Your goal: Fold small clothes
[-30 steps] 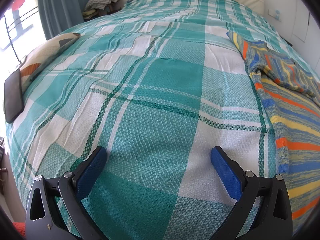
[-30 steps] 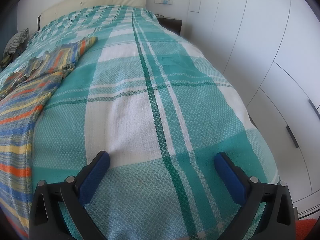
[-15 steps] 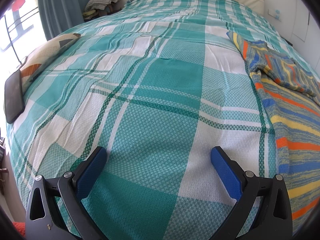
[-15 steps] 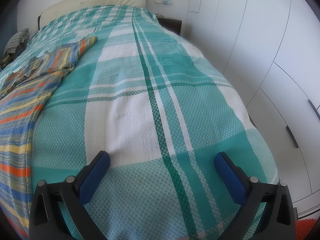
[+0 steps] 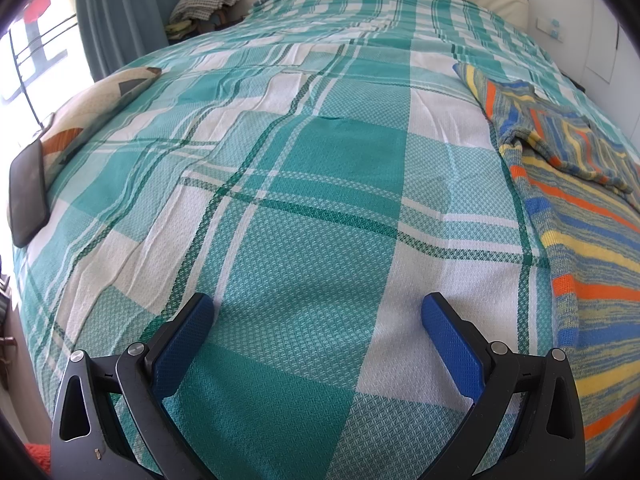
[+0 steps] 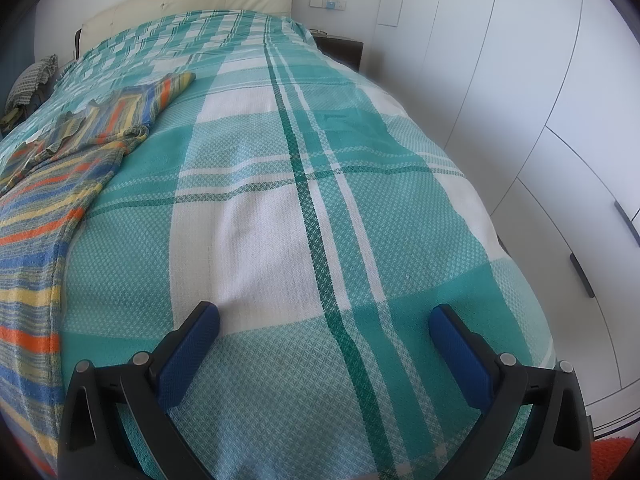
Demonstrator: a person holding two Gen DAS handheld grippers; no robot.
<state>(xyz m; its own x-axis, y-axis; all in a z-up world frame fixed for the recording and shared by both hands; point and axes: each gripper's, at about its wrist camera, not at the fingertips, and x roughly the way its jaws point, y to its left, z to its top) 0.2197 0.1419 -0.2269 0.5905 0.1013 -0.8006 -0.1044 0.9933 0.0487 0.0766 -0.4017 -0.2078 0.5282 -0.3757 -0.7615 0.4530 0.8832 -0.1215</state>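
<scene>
Lying between both spread, empty grippers — left gripper (image 5: 318, 306), right gripper (image 6: 324, 316) — striped garment (image 5: 592, 240).

The left gripper (image 5: 318, 314) is sitting at the bottom of its frame with jaws spread wide, its blue pads (image 5: 182, 344) angling outward from black arms toward the lower left and lower right. The right gripper (image 6: 324, 322) is showing the same pose at the bottom of its own frame, jaws parted, blue pads (image 6: 460, 360) splaying apart. Neither gripper is holding anything between its fingers.
</scene>
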